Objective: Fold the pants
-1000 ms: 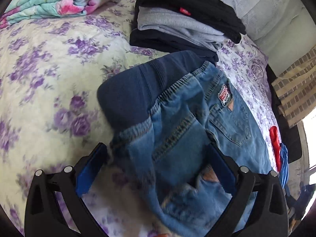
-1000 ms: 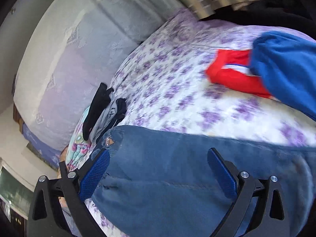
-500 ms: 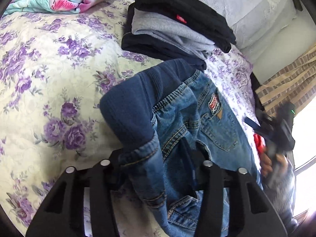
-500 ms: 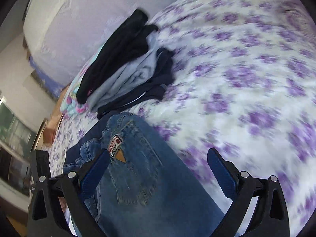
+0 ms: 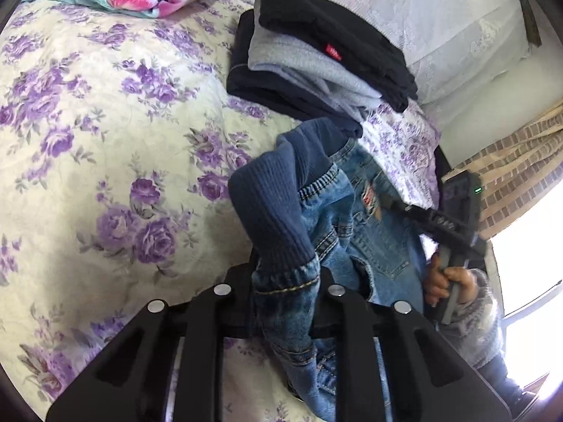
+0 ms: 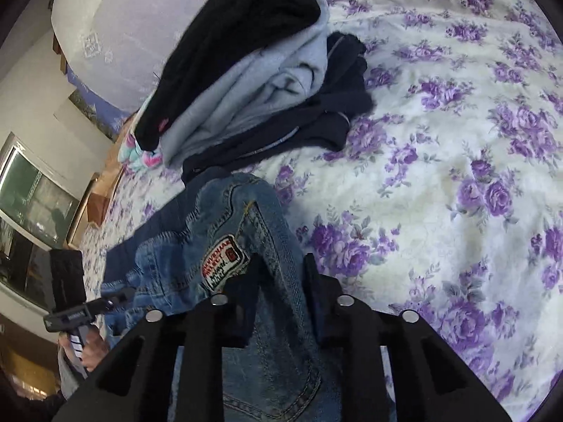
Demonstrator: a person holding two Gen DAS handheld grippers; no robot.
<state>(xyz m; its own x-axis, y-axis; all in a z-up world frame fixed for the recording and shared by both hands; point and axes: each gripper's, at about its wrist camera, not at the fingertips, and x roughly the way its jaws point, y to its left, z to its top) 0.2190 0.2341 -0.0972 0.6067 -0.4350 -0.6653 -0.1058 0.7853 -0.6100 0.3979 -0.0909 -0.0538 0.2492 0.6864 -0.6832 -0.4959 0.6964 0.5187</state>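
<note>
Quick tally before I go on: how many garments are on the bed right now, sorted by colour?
Blue denim: 1, the jeans, pinched by left gripper and right gripper
Black: 1, top of the folded stack
Grey: 1, middle of the stack
Navy: 1, bottom of the stack
Total: 4

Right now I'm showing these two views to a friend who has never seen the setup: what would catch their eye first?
First the blue jeans, bunched up at the middle of the bed, with the left gripper shut on the ribbed waistband end and the right gripper clamped on denim beside the sewn patch. Behind them lies a stack of folded clothes, black over grey over navy, on the purple-flowered bedspread.
</note>
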